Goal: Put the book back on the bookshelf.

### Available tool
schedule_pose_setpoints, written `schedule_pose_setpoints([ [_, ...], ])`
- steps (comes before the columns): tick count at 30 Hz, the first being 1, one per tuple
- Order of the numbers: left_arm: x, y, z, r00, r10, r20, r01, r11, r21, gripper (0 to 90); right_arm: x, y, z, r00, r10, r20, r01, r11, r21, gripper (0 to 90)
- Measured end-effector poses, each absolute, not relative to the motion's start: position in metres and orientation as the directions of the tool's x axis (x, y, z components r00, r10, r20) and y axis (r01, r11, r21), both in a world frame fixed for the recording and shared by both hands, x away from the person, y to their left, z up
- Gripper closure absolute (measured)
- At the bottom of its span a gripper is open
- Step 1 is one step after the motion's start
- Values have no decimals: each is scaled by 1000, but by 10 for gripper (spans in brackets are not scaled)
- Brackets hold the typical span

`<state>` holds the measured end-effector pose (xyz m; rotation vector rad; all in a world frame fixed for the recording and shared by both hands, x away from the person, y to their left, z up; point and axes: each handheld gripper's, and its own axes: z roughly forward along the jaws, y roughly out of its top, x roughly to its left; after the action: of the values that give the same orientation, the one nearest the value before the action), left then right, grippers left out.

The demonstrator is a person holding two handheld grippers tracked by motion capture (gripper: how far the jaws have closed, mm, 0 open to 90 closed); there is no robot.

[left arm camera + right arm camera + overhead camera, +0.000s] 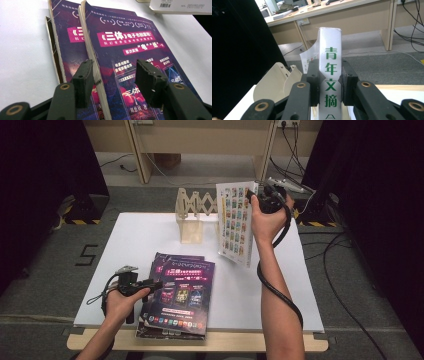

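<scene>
White covers the table (150,235), which fills the middle of the high view. Right of centre, in the upper part of that view, the right gripper (256,197) holds a white book (235,222) upright and off the table, its cover of small coloured pictures facing left. In the right gripper view the jaws press on both sides of the book's (330,75) spine, which bears green characters and stands at the centre of the frame. Just left of the book in the high view, a pale wooden rack (194,215) stands on the table's far part; its cream dividers (277,80) show at the lower left of the right gripper view. In the lower left of the high view the left gripper (152,285) rests at the left edge of a stack of purple books (180,295). In the left gripper view its jaws stand apart, one on each side of the top book's (130,45) spine edge, pressing on nothing.
</scene>
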<state>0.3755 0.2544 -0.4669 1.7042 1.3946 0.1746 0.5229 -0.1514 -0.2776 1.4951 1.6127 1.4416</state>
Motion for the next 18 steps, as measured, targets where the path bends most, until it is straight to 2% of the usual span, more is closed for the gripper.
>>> schedule_pose_setpoints([
  [18, 375, 254, -468, 356, 839, -411, 716, 37, 697, 478, 542, -135, -278, -245, 940, 239, 349, -145, 926, 742],
])
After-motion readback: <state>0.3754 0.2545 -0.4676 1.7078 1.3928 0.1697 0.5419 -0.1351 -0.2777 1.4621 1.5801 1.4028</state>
